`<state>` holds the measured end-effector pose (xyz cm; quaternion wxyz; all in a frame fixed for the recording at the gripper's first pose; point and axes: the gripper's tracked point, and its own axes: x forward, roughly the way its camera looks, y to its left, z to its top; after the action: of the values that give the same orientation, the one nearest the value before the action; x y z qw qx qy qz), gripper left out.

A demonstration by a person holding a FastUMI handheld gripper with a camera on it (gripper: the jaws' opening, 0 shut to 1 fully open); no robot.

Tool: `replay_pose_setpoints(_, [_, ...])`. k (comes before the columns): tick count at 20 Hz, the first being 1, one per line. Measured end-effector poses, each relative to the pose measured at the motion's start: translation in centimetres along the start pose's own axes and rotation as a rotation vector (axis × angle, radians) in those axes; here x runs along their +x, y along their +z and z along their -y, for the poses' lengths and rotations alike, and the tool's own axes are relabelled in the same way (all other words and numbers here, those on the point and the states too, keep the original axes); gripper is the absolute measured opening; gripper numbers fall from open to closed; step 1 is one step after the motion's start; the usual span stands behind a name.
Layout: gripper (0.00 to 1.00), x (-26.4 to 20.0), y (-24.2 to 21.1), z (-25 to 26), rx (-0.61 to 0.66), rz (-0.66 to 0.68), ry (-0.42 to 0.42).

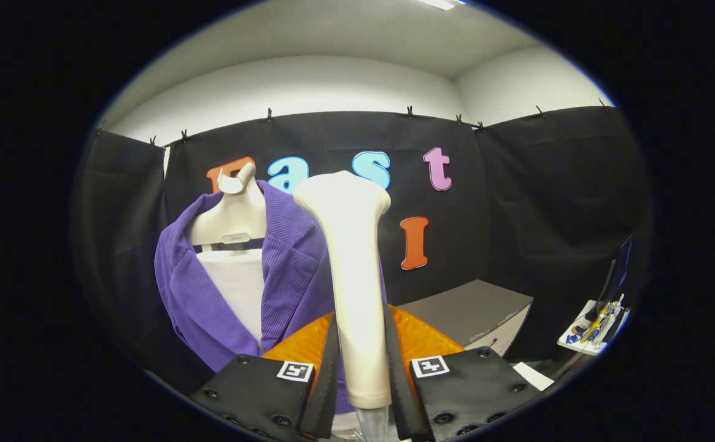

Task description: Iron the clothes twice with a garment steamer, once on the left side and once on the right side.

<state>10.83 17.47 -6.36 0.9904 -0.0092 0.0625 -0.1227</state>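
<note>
Standing straight up between the two black fingers, the cream garment steamer (357,270) is pinched by the gripper (363,374), one finger pressing on each side of its handle. Its wide head is at the top, above the fingers. Just behind it and a little to the left hangs the purple jacket (210,294). The jacket is open at the front and sits on a pale hanger form (234,215), with a white board (237,288) showing in the gap. The steamer head is close to the jacket's collar, but whether it touches cannot be told. Beyond the fingers to the right is a grey box (474,313). Further right is a small white tray (590,334) holding some tools.
</note>
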Motion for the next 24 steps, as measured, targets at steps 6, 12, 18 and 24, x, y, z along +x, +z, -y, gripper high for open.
replay_pose_setpoints(6, [0.45, 1.8, -4.0, -1.7, -0.023, -0.057, -0.003])
replay_pose_setpoints(12, [0.45, 2.1, -8.1, -1.6, -0.052, -0.102, -0.025])
replay_pose_setpoints(18, [0.45, 1.2, -14.9, -1.0, -0.054, -0.202, -0.027])
replay_pose_setpoints(24, [0.45, 1.0, -20.7, 0.0, -0.059, -0.278, -0.045])
